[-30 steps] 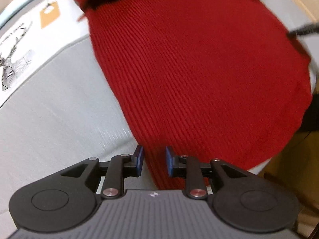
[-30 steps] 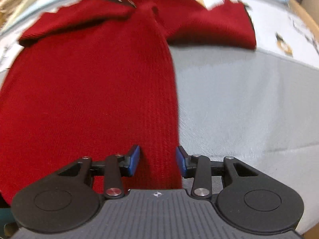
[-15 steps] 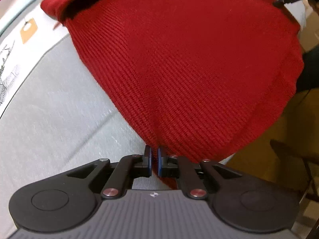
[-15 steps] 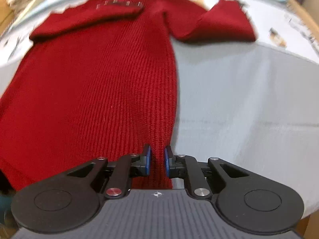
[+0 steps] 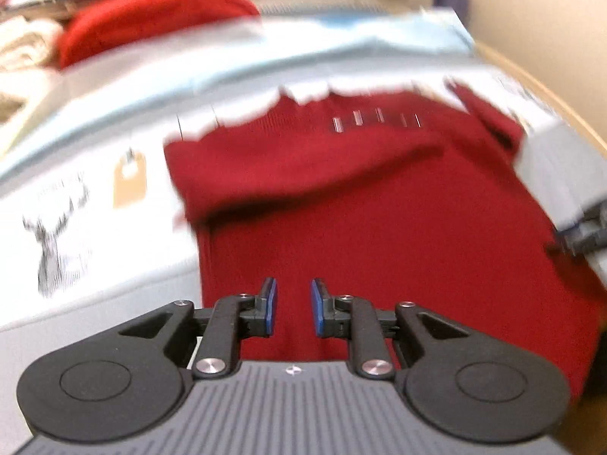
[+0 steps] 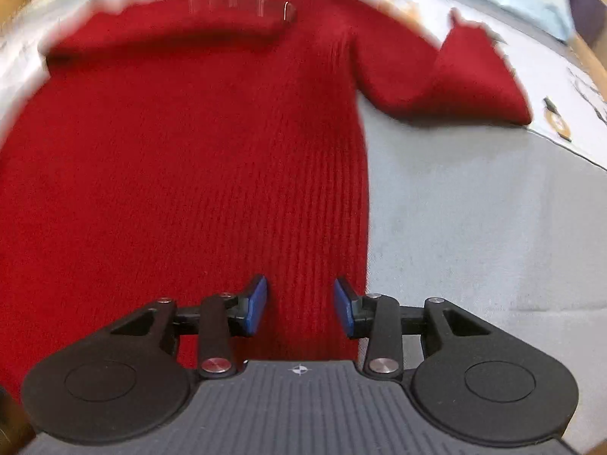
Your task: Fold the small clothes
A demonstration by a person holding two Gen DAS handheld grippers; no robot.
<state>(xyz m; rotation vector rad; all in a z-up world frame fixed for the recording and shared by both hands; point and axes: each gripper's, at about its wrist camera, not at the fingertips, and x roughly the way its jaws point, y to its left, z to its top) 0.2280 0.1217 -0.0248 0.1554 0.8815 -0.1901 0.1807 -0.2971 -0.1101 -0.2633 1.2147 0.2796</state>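
A red ribbed knit sweater [image 5: 379, 208] lies flat on the grey cover, neck label [image 5: 375, 117] at the far end. One sleeve [image 5: 303, 167] is folded across the chest; the other sleeve [image 6: 466, 79] sticks out to the right. My left gripper [image 5: 294, 305] hovers above the sweater's near left part, its jaws opening, and the pads press on nothing. My right gripper [image 6: 300, 303] hangs over the sweater [image 6: 189, 151] near its right edge. Its jaws are opening too, with the knit below them and not gripped. In the left wrist view, the right gripper's tip [image 5: 584, 235] shows blurred.
Grey table cover [image 6: 474, 227] stretches to the right of the sweater. A white printed cloth with a deer drawing [image 5: 57, 250] and a tan tag [image 5: 131, 180] lies on the left. Behind it lie another red garment [image 5: 151, 11] and cream fabric [image 5: 22, 45].
Both grippers pinched shut at the sweater's near hem half a second ago and have since opened. The left one rose and tilted up, so the whole sweater shows.
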